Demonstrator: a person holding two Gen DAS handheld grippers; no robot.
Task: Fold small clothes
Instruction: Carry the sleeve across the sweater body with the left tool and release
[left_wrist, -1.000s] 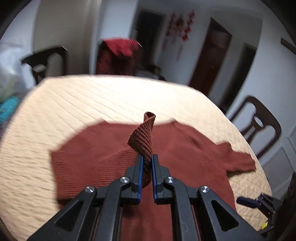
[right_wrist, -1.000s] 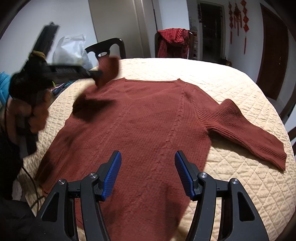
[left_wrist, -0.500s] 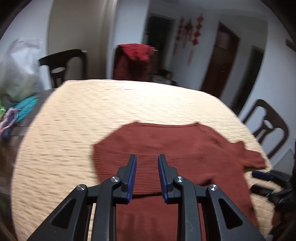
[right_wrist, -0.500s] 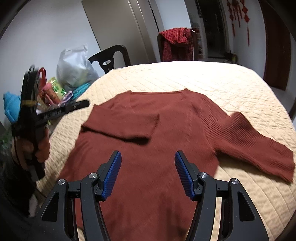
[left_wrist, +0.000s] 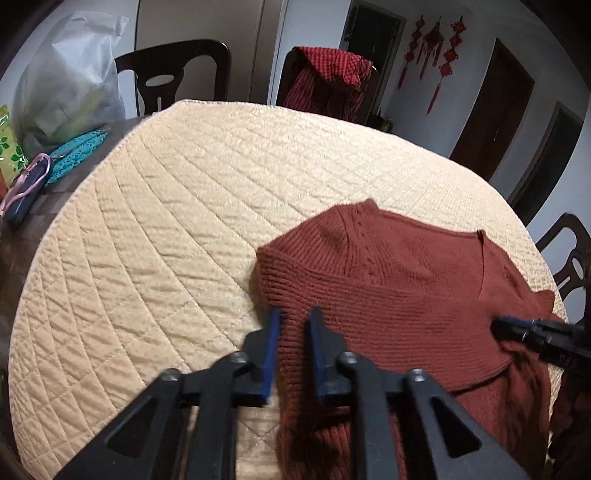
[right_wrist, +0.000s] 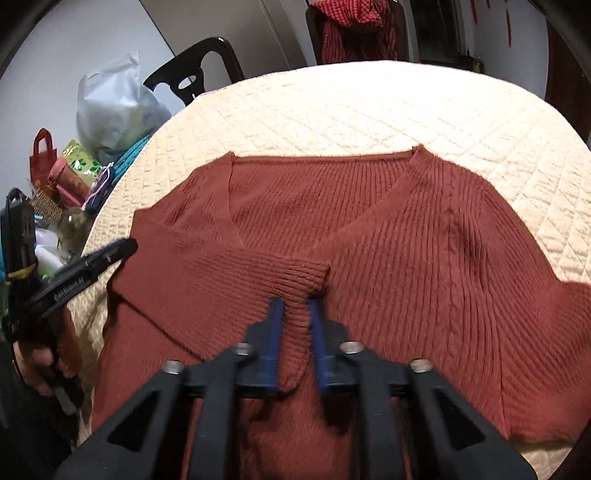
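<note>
With one sleeve already laid across its chest, the rust-red knitted sweater (right_wrist: 388, 229) lies face up on the quilted cream table cover (left_wrist: 192, 206), its V-neck toward the far chair draped with a red checked garment (left_wrist: 332, 85). The right gripper (right_wrist: 295, 314) straddles the ribbed cuff (right_wrist: 299, 277) of that folded sleeve, at the middle of the sweater; the blue pads sit narrowly apart with cuff fabric between them, though whether they truly pinch it cannot be told. The left gripper (left_wrist: 294, 321) sits at the sweater's folded shoulder edge, its fingers likewise narrowly parted around the knit, grip uncertain. To do this step well, I judge the cuff should be tugged flat and square to the sweater's side seam, with the shoulder fold pinned so it does not slide. The other sleeve, beyond the cuff, still needs folding.
</note>
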